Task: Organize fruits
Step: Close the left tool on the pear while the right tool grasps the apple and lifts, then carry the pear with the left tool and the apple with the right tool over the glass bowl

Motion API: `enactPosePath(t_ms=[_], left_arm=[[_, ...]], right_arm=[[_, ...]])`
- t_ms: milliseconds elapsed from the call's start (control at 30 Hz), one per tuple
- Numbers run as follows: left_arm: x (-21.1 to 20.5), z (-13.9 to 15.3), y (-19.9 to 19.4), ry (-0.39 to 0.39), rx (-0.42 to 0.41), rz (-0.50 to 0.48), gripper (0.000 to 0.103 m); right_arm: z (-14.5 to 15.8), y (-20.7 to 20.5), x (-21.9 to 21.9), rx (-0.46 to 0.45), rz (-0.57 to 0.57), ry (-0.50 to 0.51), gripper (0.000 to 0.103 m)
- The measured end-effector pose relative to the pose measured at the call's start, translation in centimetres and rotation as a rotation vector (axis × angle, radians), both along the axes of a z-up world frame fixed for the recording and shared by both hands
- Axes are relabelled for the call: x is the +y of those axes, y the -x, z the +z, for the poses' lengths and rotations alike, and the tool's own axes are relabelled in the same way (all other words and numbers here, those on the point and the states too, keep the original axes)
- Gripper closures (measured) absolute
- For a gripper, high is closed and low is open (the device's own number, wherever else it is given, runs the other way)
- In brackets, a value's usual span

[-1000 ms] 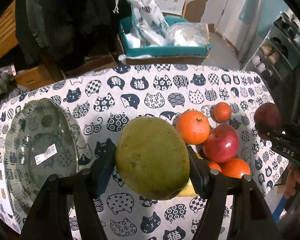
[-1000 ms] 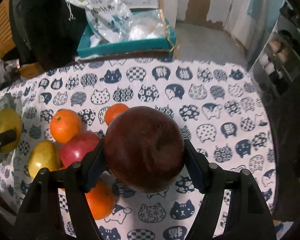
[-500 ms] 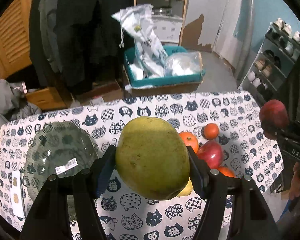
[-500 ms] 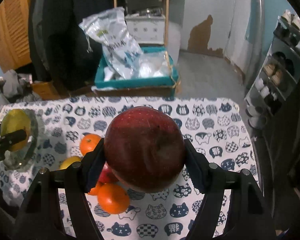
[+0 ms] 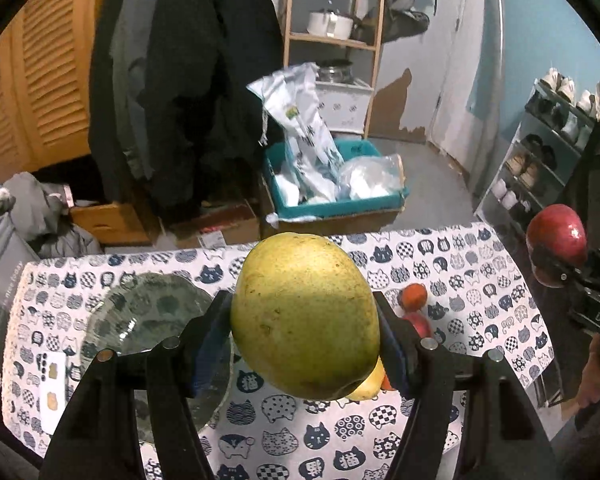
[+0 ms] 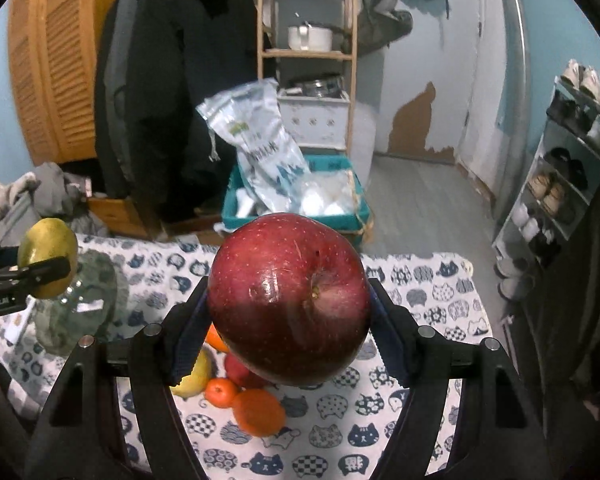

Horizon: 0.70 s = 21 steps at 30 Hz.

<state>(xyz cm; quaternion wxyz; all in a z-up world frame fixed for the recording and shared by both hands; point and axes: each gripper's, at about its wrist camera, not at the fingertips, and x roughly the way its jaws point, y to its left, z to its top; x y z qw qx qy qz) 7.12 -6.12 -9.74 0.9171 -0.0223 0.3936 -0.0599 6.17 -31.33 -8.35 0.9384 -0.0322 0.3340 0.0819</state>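
My left gripper (image 5: 305, 320) is shut on a large green-yellow mango (image 5: 304, 312), held high above the table. The mango also shows at the left of the right wrist view (image 6: 48, 256). My right gripper (image 6: 290, 308) is shut on a dark red apple (image 6: 288, 300), also raised; that apple shows at the right of the left wrist view (image 5: 556, 244). A glass bowl (image 5: 140, 320) sits on the left of the cat-print tablecloth (image 5: 460, 272). Oranges (image 6: 258, 412), a red apple (image 6: 240, 372) and a yellow fruit (image 6: 194, 376) lie clustered on the cloth below.
A teal box (image 5: 336, 200) with plastic bags stands on the floor behind the table. Dark coats (image 5: 196, 80), a wooden shelf (image 5: 332, 36) and a shoe rack (image 5: 540, 160) line the room. A white card (image 5: 52, 384) lies beside the bowl.
Both grippers have risen well above the table with their fruit still held. The table, bowl and fruit pile now look smaller and lower in both views.
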Motion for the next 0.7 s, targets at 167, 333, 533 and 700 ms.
enactPosePath(t_ms=[167, 333, 533, 700], left_arm=[[1.2, 0.8, 0.8, -0.001, -0.024, 0.018, 0.034], [2.8, 1.3, 1.4, 0.001, -0.039, 0.047, 0.034], [5.1, 1.6, 2.0, -0.006, -0.058, 0.09, 0.034], [7.2, 1.3, 2.2, -0.003, -0.05, 0.129, 0.034]], right_arm=[[1.5, 0.6, 1.3, -0.036, 0.034, -0.017, 0.029], [2.3, 0.8, 3.0, -0.053, 0.073, -0.026, 0.029], [3.1, 0.2, 6.0, -0.062, 0.128, -0.032, 0.029], [3.1, -0.4, 9.0, -0.056, 0.179, -0.033, 0.029]])
